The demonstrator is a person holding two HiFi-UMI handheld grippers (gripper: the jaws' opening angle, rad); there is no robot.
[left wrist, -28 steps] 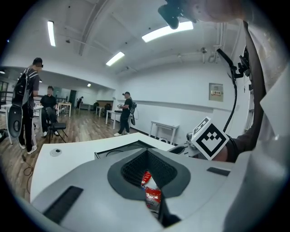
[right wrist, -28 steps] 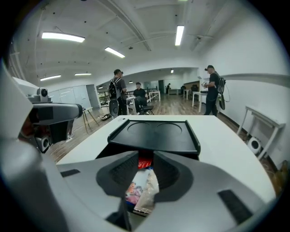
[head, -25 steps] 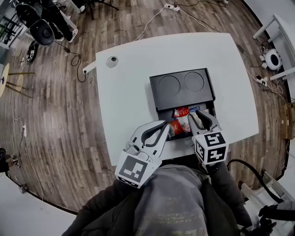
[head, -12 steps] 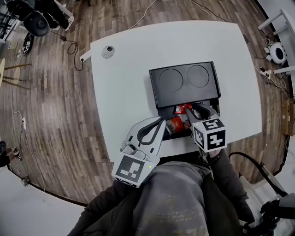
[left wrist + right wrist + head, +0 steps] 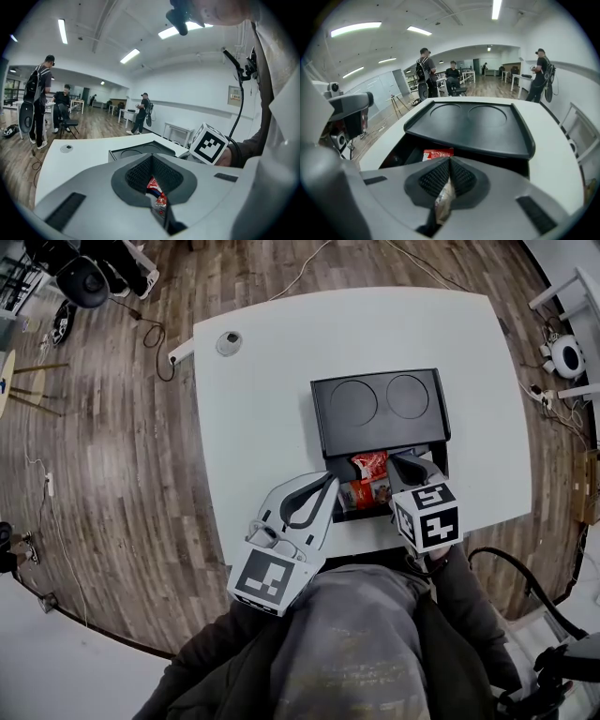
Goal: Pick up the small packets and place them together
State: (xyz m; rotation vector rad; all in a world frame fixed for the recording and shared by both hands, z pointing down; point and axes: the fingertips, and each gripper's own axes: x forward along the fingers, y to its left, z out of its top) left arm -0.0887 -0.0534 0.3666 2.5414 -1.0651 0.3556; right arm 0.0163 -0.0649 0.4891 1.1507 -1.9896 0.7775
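Tongs on the right [image 5: 449, 161], apart a second ago, now pinch a pale packet [image 5: 442, 202] by the black tray [image 5: 480, 125], shown only in their own view; left tongs [image 5: 153, 163] clamp a red packet [image 5: 155, 186].

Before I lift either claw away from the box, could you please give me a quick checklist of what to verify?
1. Right claw shut on the pale packet: ok.
2. Left claw shut on the red packet: ok.
3. Second red packet lying free in the compartment, apart from the right claw: ok.
4. How deep the pale packet sits between the pads: cannot tell.
5. Black lid clear of the right claw's way up: cannot tell.
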